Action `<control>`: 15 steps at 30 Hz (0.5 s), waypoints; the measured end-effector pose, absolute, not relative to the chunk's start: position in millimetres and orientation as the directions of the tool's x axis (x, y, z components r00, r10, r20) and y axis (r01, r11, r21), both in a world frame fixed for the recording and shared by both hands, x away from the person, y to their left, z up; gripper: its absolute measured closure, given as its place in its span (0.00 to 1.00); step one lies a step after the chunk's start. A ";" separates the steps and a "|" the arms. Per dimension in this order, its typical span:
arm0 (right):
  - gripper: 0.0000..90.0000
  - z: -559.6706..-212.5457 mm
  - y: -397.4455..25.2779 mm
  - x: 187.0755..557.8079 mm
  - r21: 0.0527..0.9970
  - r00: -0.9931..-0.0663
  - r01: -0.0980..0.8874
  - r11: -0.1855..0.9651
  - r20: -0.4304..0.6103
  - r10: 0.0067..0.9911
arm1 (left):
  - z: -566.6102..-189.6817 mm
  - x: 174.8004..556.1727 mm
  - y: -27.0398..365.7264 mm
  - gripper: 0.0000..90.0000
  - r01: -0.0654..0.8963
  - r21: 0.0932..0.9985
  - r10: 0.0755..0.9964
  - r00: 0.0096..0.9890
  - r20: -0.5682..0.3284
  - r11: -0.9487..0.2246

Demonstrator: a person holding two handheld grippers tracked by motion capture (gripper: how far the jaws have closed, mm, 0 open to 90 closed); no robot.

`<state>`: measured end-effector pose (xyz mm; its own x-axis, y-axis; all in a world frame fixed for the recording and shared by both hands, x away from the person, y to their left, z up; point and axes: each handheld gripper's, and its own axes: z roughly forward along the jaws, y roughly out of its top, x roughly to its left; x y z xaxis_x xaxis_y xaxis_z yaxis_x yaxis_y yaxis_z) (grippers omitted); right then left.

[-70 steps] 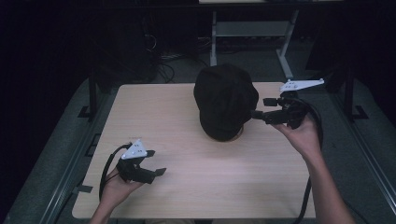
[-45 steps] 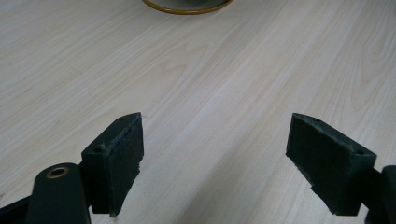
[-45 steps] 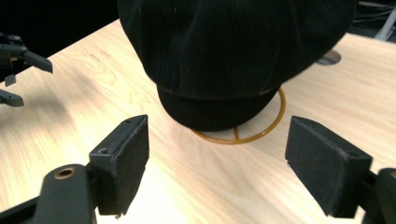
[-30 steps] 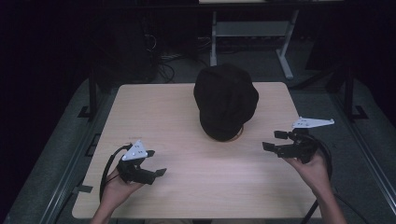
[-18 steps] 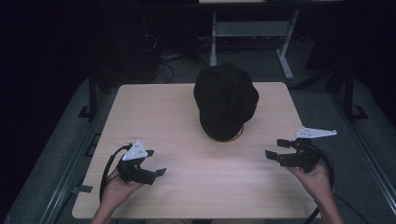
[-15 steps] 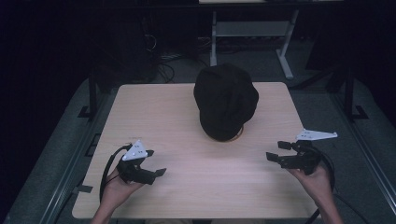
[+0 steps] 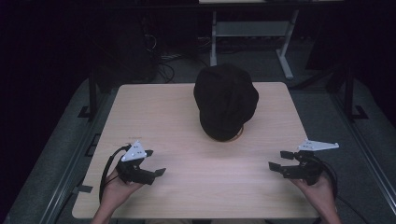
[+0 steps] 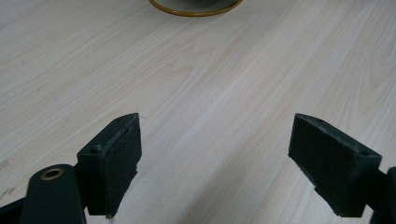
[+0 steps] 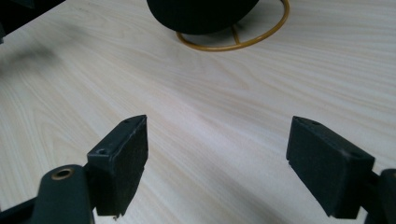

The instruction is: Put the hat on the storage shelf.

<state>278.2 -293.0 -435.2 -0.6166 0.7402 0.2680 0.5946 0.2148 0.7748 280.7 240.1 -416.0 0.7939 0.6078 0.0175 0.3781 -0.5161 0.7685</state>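
A black hat (image 7: pixel 226 100) sits on a gold wire stand (image 9: pixel 233 41) at the middle back of the light wooden table (image 7: pixel 177 121). The stand's ring (image 8: pixel 196 7) peeks in at the top of the left gripper view. My left gripper (image 7: pixel 154 163) rests near the front left of the table, open with nothing between its pads (image 8: pixel 114 161). My right gripper (image 7: pixel 279 160) is near the front right edge, open and empty, well apart from the hat; its pads (image 9: pixel 122 161) frame bare wood.
The table stands on a grey floor with rails along both sides. Behind it a white desk frame (image 7: pixel 252 32) and cables (image 7: pixel 161 51) lie in the dark. Bare wood lies between the grippers and the hat.
My right gripper has drawn back from beside the hat to the front right of the table, toward the person. The left gripper and the hat have stayed put.
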 end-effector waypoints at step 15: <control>0.22 -449.9 -291.5 258.5 0.777 -0.616 0.595 0.206 0.277 0.737 | -419.8 279.7 242.6 0.18 0.399 0.784 0.614 0.789 -0.028 -0.476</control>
<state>258.5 -291.5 -449.9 -0.6162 0.7373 0.2770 0.5953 0.2057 0.7767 279.7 242.6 -419.8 0.7891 0.6136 -0.0283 0.3986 -0.4764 0.7837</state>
